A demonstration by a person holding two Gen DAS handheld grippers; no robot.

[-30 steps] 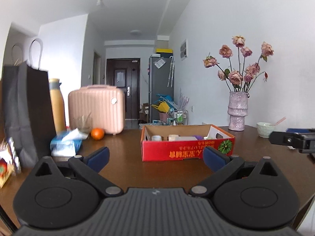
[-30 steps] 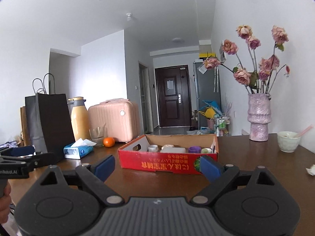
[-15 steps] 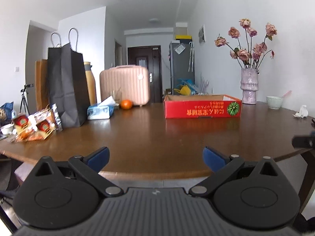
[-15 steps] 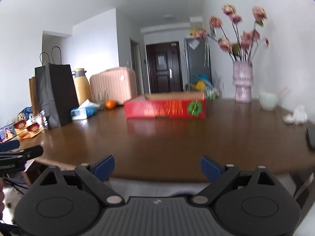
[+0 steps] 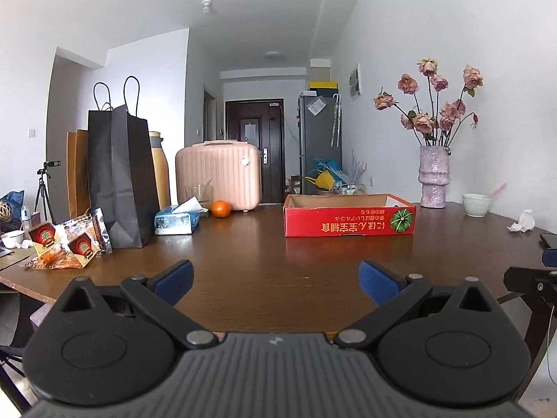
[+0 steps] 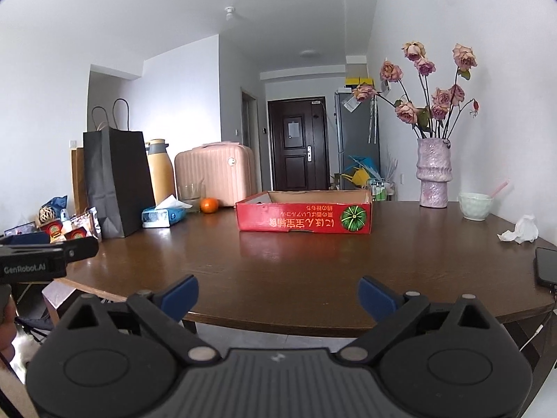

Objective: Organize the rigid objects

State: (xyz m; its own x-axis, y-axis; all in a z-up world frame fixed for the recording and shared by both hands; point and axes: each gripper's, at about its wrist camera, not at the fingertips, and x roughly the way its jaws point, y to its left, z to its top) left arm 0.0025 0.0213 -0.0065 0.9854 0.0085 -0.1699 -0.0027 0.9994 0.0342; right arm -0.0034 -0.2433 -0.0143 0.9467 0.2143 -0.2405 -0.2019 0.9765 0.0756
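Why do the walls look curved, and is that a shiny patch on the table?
Both wrist views are fisheye, so walls bow and corners go dark. In the right wrist view, the table mirrors the red box; the left wrist view shows the same sheen. Both are sharp.

White walls and white ceiling (image 5: 264, 17), daylit, with a small round ceiling fixture (image 5: 207, 7). Dark brown glossy wooden table (image 5: 278, 261) fills the foreground. A narrow hallway runs back to a dark brown panelled door (image 6: 296, 146). Tall grey refrigerator (image 5: 318, 142) stands right of the door, a yellow box on top. White wall switch (image 5: 32, 133) at far left. Black tripod (image 5: 43, 188) stands beyond the table's left edge.
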